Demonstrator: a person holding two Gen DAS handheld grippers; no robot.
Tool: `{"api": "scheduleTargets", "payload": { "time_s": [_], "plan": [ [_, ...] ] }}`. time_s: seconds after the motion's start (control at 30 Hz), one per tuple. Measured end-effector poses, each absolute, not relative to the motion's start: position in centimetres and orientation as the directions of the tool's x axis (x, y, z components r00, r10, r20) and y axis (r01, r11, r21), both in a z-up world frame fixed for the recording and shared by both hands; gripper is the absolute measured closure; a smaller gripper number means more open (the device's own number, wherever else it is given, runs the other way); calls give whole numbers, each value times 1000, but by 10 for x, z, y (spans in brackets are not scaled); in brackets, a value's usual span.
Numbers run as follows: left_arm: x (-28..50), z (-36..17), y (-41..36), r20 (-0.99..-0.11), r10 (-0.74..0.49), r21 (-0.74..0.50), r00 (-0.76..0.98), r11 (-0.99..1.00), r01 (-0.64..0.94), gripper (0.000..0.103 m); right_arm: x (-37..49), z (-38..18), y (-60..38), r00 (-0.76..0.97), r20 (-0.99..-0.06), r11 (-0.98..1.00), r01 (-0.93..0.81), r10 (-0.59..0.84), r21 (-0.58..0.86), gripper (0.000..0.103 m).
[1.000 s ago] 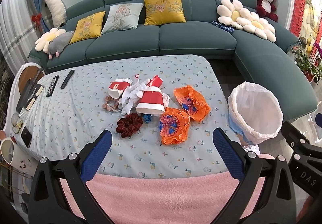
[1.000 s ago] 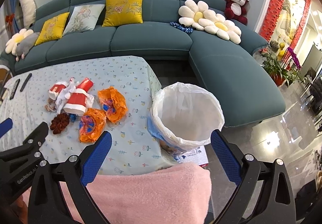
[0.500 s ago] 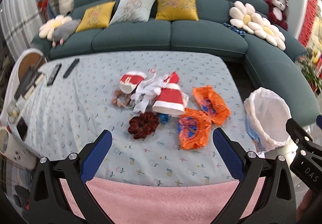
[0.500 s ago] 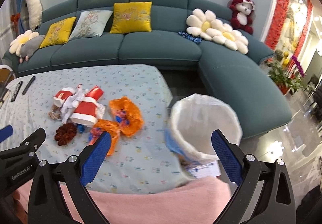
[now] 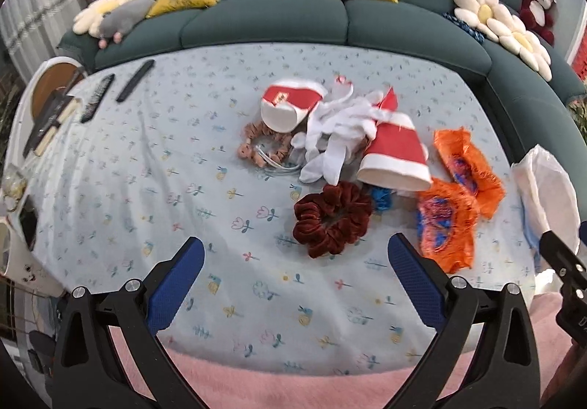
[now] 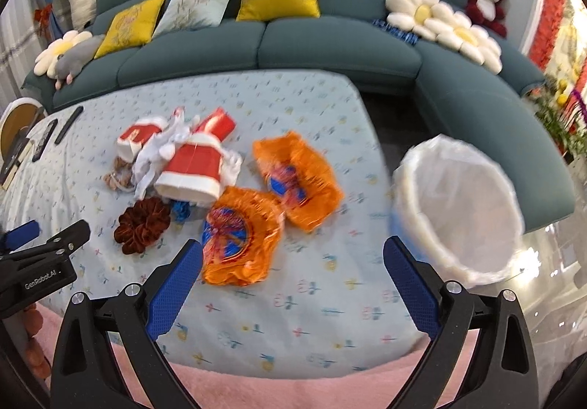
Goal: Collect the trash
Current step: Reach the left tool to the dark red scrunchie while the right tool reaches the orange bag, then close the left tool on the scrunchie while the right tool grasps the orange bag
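Two crumpled orange wrappers (image 5: 445, 221) (image 6: 242, 236) lie on the flowered tablecloth, the second orange wrapper (image 6: 297, 177) just beyond. Beside them are two red-and-white paper cups (image 5: 394, 159) (image 6: 194, 166), white crumpled paper (image 5: 337, 130), a dark red scrunchie (image 5: 332, 218) (image 6: 143, 223) and a brown scrunchie (image 5: 260, 148). A white-lined trash bin (image 6: 460, 210) (image 5: 546, 188) stands off the table's right edge. My left gripper (image 5: 295, 273) is open and empty, just short of the dark red scrunchie. My right gripper (image 6: 293, 273) is open and empty, its left finger by the near orange wrapper.
Two remotes (image 5: 113, 89) lie at the table's far left by a round side table (image 5: 51, 89). A teal sofa (image 6: 330, 42) with cushions and plush toys wraps the far side and right. A pink fuzzy cloth (image 5: 293, 387) covers the near edge.
Both grippers have moved forward and down over the table, so the trash pile looks larger. The right gripper has swung left, from the bin toward the orange wrappers. Both stay open.
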State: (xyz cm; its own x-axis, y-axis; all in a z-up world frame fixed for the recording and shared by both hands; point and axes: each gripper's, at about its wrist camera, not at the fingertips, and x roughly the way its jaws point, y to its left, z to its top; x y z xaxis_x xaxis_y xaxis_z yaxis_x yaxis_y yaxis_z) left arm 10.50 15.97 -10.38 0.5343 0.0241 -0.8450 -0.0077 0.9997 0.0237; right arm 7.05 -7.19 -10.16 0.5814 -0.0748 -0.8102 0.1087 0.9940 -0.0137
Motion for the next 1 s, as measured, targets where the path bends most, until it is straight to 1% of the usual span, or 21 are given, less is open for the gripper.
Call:
{"api": "scheduleTargets", "payload": {
  "time_s": [0.1,0.17,0.3,0.37,0.4,0.47,0.53,0.57,0.6,0.63,0.67,0.7,0.73,0.77,0.8,0.87,0.9,0.97,1.0],
  "plan": [
    [118,-122,167,-864,-5,-7,504,1000,-2,7,83,-122,-68,539,-840,994,113,-58,4,13],
    [126,-134,172,-879,-32,-40,476,999,-6,8,90,-134,-67,515,-856,993,112,-39,22,19],
    [139,-152,175,-895,-55,-74,443,997,-25,10,103,-156,-68,475,-880,988,145,-24,51,23],
    [145,-160,174,-901,-56,-76,431,997,-31,13,109,-165,-72,456,-890,984,167,-19,64,27],
    [149,-164,175,-903,-69,-90,423,995,-31,17,111,-170,-73,445,-895,981,180,-14,74,28],
    [153,-171,175,-910,-78,-100,406,994,-33,20,116,-180,-75,426,-905,977,195,-8,83,34],
    [156,-177,174,-916,-90,-110,391,994,-29,31,119,-187,-74,408,-913,976,199,-6,83,40],
    [157,-182,172,-922,-98,-117,375,993,-26,36,121,-193,-73,393,-920,977,198,1,85,43],
    [159,-185,170,-925,-113,-129,362,991,-22,43,122,-197,-72,382,-924,977,195,9,90,45],
    [160,-190,168,-929,-125,-141,348,990,-19,47,123,-201,-71,369,-929,977,193,16,93,47],
    [160,-191,167,-930,-133,-148,343,989,-19,49,123,-204,-70,361,-932,977,192,19,95,52],
    [159,-192,166,-929,-144,-158,340,987,-16,57,123,-208,-69,350,-936,977,190,29,101,55],
    [159,-193,165,-928,-155,-170,338,985,-13,66,122,-212,-68,341,-939,976,186,42,111,62],
    [158,-193,164,-927,-170,-183,334,983,-9,70,122,-214,-68,335,-941,975,184,55,122,66],
    [158,-193,163,-927,-175,-187,332,982,-7,74,121,-216,-67,340,-938,974,182,65,134,68],
    [154,-191,162,-924,-177,-190,339,982,-5,80,120,-216,-65,341,-937,975,167,80,144,79],
    [152,-190,161,-923,-176,-188,342,982,-4,83,119,-215,-63,339,-936,976,153,92,152,80],
    [148,-187,159,-920,-181,-196,347,981,-7,85,119,-211,-59,341,-935,979,137,97,151,88],
    [145,-185,159,-919,-181,-197,351,980,-8,86,119,-209,-59,345,-933,979,132,102,156,89]
  ]
}}
